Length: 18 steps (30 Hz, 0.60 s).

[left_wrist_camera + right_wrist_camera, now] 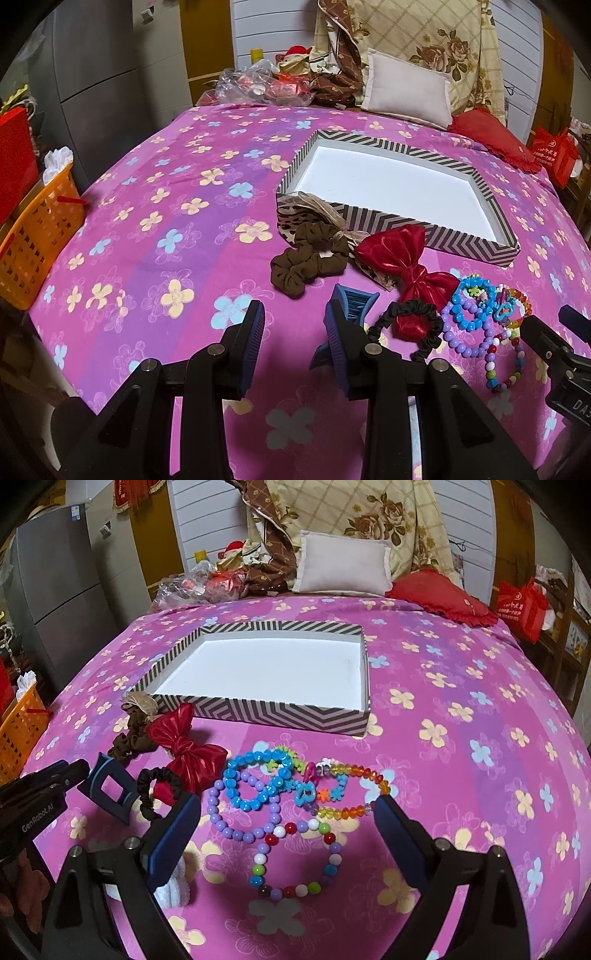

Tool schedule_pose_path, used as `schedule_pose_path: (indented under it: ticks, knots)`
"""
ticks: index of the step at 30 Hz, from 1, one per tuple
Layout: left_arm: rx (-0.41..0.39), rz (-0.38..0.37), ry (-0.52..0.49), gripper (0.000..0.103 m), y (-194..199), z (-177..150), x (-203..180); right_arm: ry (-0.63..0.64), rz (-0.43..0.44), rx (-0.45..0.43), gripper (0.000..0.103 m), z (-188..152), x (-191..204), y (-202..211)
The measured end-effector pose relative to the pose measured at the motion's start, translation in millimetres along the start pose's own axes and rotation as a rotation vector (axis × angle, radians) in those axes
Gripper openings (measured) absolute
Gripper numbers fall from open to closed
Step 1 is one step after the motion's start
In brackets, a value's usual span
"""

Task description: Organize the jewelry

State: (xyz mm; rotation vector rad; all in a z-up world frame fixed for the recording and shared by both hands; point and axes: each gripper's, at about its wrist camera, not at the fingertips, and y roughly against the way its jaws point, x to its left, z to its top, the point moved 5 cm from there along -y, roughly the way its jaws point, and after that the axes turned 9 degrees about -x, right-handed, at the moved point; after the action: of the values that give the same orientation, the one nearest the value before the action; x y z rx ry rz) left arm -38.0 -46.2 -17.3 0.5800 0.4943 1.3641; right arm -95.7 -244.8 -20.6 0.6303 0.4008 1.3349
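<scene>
A shallow zigzag-striped box (pixel 391 221) (pixel 277 712) with a white floor lies on the pink flowered bedspread. In front of it lie a brown scrunchie (pixel 306 262) (pixel 123 742), a red bow (pixel 406 266) (pixel 184 746), a black scrunchie with a small red bow (pixel 406 325) (pixel 159 794) and a blue claw clip (pixel 356 299) (pixel 110 790). My left gripper (pixel 295 332) (pixel 48 786) is open and holds nothing; the clip lies just past its right finger. My right gripper (pixel 288 827) (pixel 554 343) stands wide open over several bead bracelets (pixel 236 775) (pixel 469 310).
An orange basket (pixel 37 236) (pixel 18 723) stands off the bed's left edge. At the far end are a white pillow (pixel 406 88) (pixel 343 565), a red cushion (pixel 491 136) (pixel 443 594) and a plastic bag (pixel 251 83). A white cloth (pixel 173 886) lies under my right gripper's left finger.
</scene>
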Motion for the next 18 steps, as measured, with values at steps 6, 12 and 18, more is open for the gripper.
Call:
schedule_pose_path:
  ticks: [6, 12, 18]
  knots:
    - [-0.001, 0.001, -0.001, 0.037, 0.0, -0.3, -0.1, 0.003, -0.005, 0.007, 0.097, -0.9, 0.6, -1.3]
    - [0.001, 0.007, 0.003, 0.037, 0.8, -0.7, 1.2, 0.0, -0.003, 0.013, 0.097, -2.8, 1.2, -2.5]
    - [0.006, 0.009, 0.003, 0.037, -0.7, -1.6, 3.5, 0.002, -0.002, 0.017, 0.097, -3.6, 1.0, -3.3]
